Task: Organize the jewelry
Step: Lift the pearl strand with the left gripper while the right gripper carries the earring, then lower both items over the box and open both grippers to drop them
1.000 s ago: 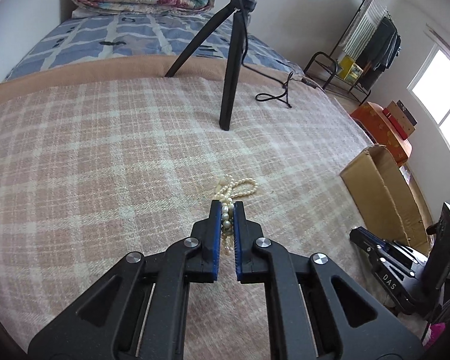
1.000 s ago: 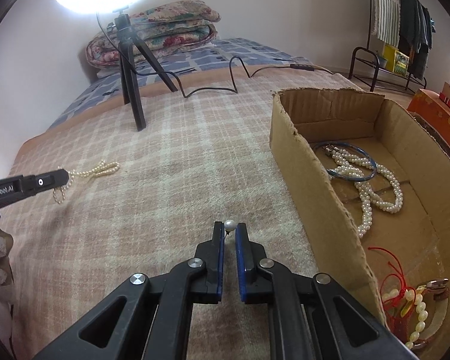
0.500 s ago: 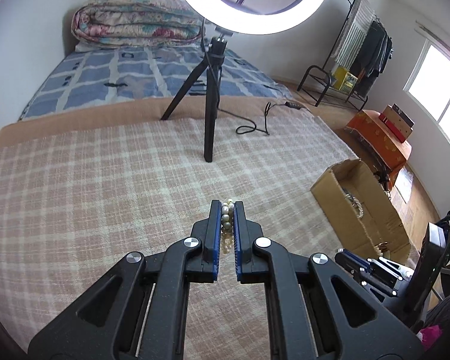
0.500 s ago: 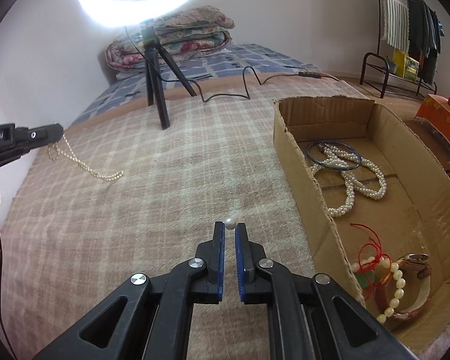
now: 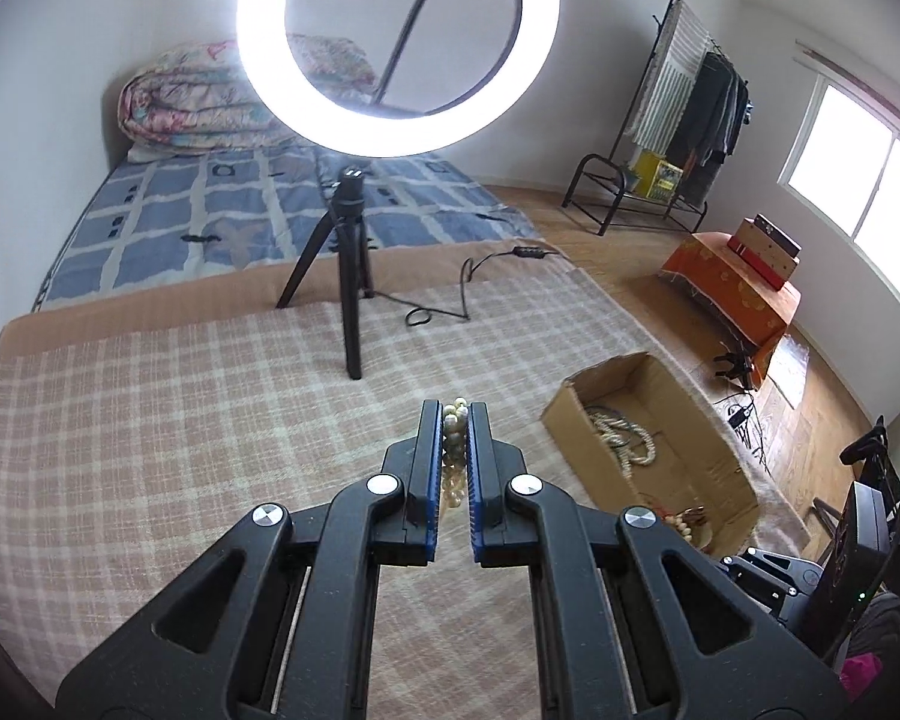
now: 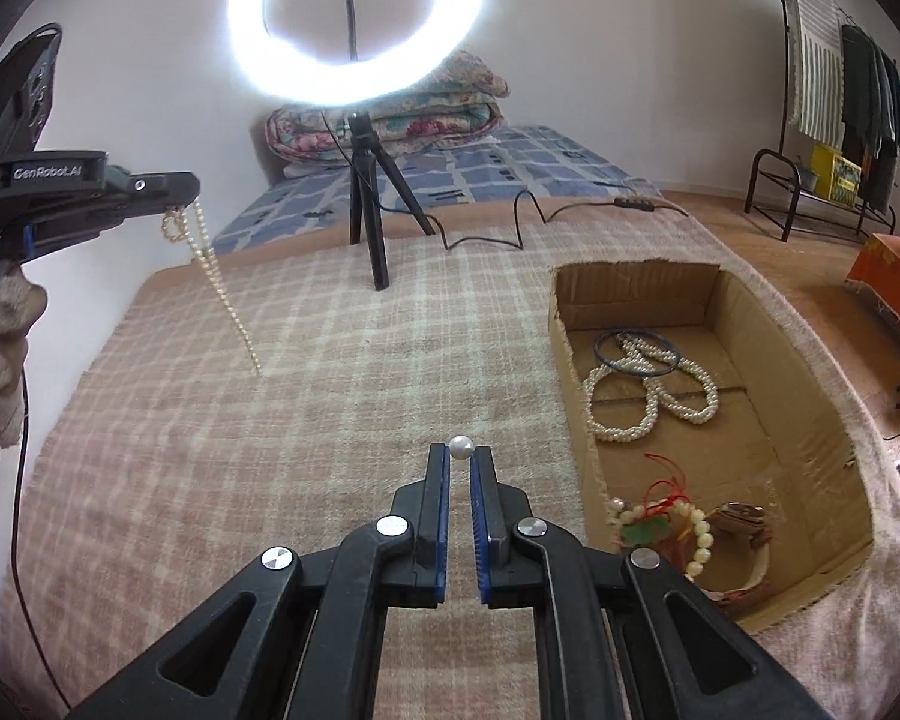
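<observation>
Left gripper point(image 5: 455, 414) has lifted its necklace point(image 6: 210, 264) clear of the blanket, right gripper point(image 6: 459, 456) clamped on a pearl point(image 6: 460, 447); box point(image 6: 810, 336) part-filled, both still to drop.

Pearl strand point(image 5: 453, 420) mostly hidden between left hand-held gripper point(image 5: 455, 414) fingers; watch point(image 6: 744, 531) partly behind cardboard box point(image 6: 570, 372) wall.

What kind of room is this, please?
Most likely a bedroom in a home: a bed with a folded quilt, a clothes rack by the window, and a blanket underneath.
</observation>
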### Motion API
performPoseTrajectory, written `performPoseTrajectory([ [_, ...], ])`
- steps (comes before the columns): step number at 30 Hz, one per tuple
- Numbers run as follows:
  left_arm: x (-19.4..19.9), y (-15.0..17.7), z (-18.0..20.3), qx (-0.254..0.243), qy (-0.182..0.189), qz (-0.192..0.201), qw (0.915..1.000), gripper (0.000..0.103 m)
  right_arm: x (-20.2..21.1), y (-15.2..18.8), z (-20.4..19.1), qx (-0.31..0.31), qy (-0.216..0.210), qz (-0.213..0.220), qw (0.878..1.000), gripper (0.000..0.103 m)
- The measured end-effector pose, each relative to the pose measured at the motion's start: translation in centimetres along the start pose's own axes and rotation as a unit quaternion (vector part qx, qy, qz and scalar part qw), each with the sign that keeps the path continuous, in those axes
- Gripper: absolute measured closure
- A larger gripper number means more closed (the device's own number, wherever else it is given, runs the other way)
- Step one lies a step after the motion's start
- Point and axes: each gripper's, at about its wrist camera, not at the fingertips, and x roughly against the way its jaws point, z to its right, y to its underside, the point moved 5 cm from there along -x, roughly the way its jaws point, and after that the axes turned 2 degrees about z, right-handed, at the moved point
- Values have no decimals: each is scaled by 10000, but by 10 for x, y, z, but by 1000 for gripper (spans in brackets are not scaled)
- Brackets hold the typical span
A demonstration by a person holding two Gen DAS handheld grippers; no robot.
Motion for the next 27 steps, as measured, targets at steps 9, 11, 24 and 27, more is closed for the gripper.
performPoseTrajectory([
  [9,4,-21,71,-265,163,126,9994,98,50,-8,37,101,-34,190,9998,99],
  [11,0,-24,86,-288,232,140,9992,98,58,-9,49,106,-6,205,9997,99],
  [24,-60,-35,187,-347,663,-10,9972,98,79,-4,113,255,68,96,9996,99],
  [27,-77,-37,208,-419,730,-78,9964,98,76,-2,122,336,99,55,9994,99],
])
